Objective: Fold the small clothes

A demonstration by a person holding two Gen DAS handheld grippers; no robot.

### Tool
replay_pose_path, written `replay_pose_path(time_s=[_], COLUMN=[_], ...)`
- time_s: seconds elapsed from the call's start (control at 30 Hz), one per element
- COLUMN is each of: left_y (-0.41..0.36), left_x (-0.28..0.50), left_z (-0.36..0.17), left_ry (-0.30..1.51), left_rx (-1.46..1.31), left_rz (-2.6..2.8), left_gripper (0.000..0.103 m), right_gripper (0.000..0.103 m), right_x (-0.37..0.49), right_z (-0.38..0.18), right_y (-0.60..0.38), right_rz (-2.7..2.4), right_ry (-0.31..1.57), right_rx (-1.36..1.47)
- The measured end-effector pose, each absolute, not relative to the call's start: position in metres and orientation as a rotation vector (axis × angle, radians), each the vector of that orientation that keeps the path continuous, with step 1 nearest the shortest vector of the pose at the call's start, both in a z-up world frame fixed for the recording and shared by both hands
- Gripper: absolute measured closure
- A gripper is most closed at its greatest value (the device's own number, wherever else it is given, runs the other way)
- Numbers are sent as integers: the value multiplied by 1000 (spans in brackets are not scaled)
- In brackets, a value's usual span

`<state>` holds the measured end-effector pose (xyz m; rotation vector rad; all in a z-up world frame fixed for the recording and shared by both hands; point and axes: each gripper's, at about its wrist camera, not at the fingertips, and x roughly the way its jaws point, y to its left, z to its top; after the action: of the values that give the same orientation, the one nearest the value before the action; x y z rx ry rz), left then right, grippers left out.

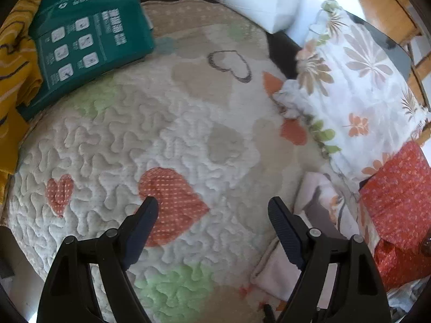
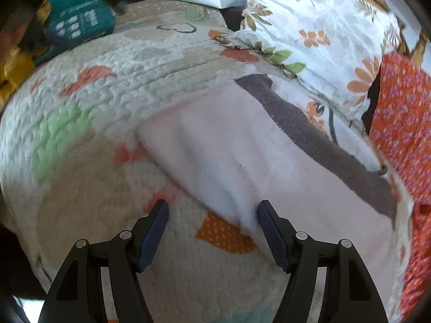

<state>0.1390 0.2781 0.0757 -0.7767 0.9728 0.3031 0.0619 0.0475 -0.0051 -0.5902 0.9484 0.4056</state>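
The left tool (image 1: pixel 212 207) hangs wide and empty over the quilted mat (image 1: pixel 150 123); the pale folded garment (image 1: pixel 320 204) lies just off its right finger. The right tool (image 2: pixel 212 210), also wide and empty, has that garment's near edge (image 2: pixel 234 215) between its fingers, not gripped. Risk: closing here may pinch the quilt along with the cloth, or catch only the top layer and drag the fold open.

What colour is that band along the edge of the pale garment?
Dark grey-brown band on the pale pink-white garment, clearest in the right wrist view.
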Motion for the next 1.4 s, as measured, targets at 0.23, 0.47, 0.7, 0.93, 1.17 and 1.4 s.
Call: replay_pose_path(time_s=[0.23, 0.47, 0.7, 0.93, 1.17, 1.4], left_y=[285, 287, 306, 306, 273, 207], left_x=[136, 133, 123, 121, 133, 153], left_z=[75, 84, 76, 75, 74, 71], left_ry=[971, 942, 956, 961, 1002, 1064], left_rx=[-830, -804, -884, -883, -838, -756], left_rz=[318, 342, 343, 342, 296, 213], left_gripper=[20, 20, 20, 20, 20, 20], right_gripper=[28, 25, 27, 75, 83, 85], right_x=[104, 156, 197, 195, 187, 164], right_z=[30, 18, -16, -20, 49, 120], right_y=[33, 76, 113, 112, 51, -109], right_rz=[409, 365, 107, 36, 140, 17], right_ry=[1034, 1138, 1166, 1134, 1098, 995], right_rx=[-349, -309, -413, -478, -250, -42])
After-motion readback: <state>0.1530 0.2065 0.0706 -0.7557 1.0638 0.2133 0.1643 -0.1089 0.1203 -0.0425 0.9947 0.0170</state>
